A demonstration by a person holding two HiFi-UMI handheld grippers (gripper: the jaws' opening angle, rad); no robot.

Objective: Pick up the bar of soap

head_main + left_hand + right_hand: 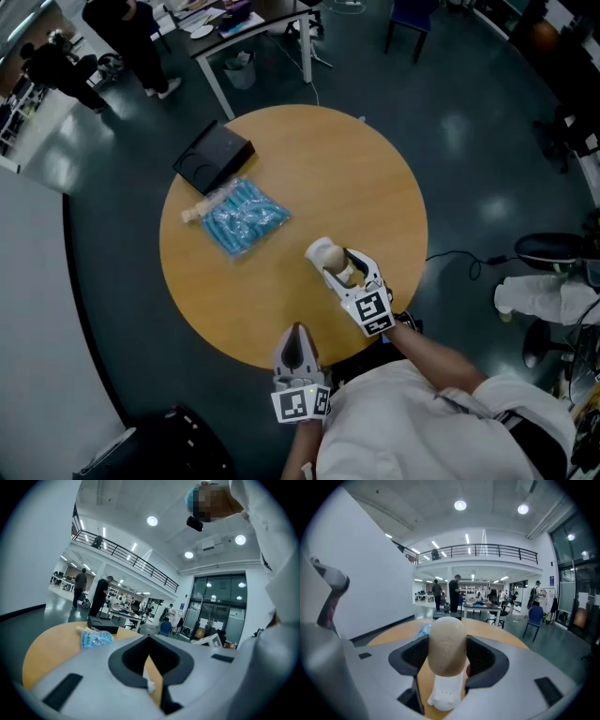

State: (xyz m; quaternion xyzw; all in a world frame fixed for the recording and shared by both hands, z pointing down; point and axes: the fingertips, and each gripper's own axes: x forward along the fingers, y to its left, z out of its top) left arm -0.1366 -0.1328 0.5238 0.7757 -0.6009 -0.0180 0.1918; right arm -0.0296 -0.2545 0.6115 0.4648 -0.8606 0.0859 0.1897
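Note:
The bar of soap (pixel 324 252), a rounded beige and white lump, is at the near right of the round wooden table (pixel 356 169). My right gripper (pixel 338 265) has it between its jaws, and the pads touch it on both sides. In the right gripper view the soap (pixel 447 639) stands on end and fills the gap of the right gripper (pixel 448 662). My left gripper (pixel 298 331) hovers over the table's near edge with its fingers together and nothing in them. In its own view the left gripper (pixel 149 639) shows only a thin slit.
A blue packet (pixel 246 217) and a black box (pixel 214 157) lie on the table's far left; both show in the left gripper view, the packet (pixel 96 638) in front of the box (pixel 101 624). A desk (pixel 248 23) and people (pixel 131 37) are beyond. A black case (pixel 159 448) sits on the floor.

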